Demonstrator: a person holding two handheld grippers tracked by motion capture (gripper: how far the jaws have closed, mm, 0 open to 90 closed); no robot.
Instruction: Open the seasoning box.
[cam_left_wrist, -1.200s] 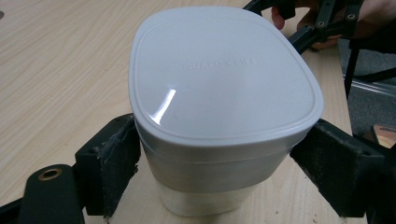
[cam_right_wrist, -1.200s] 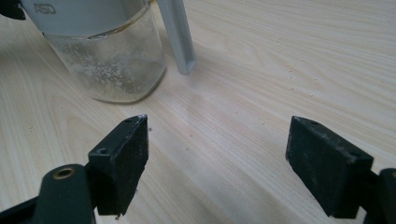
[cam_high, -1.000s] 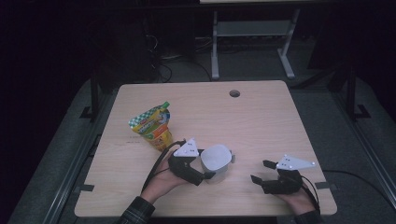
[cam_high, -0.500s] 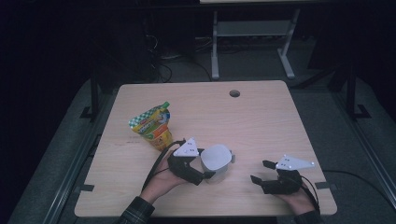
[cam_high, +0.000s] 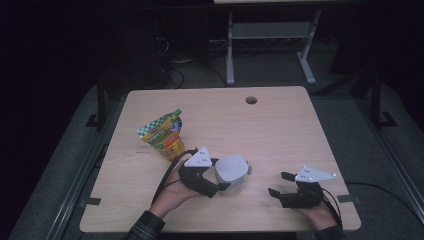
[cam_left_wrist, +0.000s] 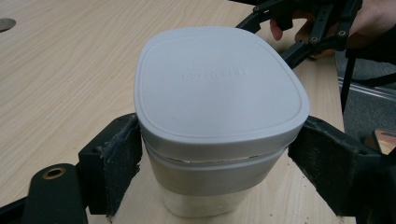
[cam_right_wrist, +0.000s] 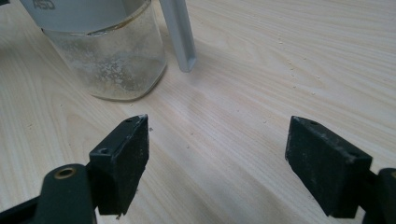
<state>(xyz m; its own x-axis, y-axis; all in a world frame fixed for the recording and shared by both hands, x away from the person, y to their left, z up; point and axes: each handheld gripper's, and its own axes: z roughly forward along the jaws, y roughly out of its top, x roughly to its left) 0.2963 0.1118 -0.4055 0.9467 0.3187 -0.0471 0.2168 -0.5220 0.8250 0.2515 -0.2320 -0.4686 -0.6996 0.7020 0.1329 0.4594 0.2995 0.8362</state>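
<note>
A clear tub with a grey lid (cam_high: 231, 170) stands upright on the wooden table (cam_high: 280, 130) near its front edge. My left gripper (cam_high: 223, 178) comes in from the left and is shut on it; in the left gripper view the pads (cam_left_wrist: 122, 158) press both sides of the tub (cam_left_wrist: 219, 88) just under the lid. My right gripper (cam_high: 279, 183) rests on the table to the tub's right, apart from it, jaws wide open and nothing between them. The right gripper view has the tub (cam_right_wrist: 112, 60), with whitish residue inside, beyond the open gripper (cam_right_wrist: 233, 158), and a grey lid latch (cam_right_wrist: 180, 37) hanging down.
A colourful snack pouch (cam_high: 162, 135) stands left of the tub, behind my left hand. A round cable hole (cam_high: 251, 100) sits near the table's far edge. The right hand and its gripper (cam_left_wrist: 303, 28) appear behind the tub in the left gripper view.
</note>
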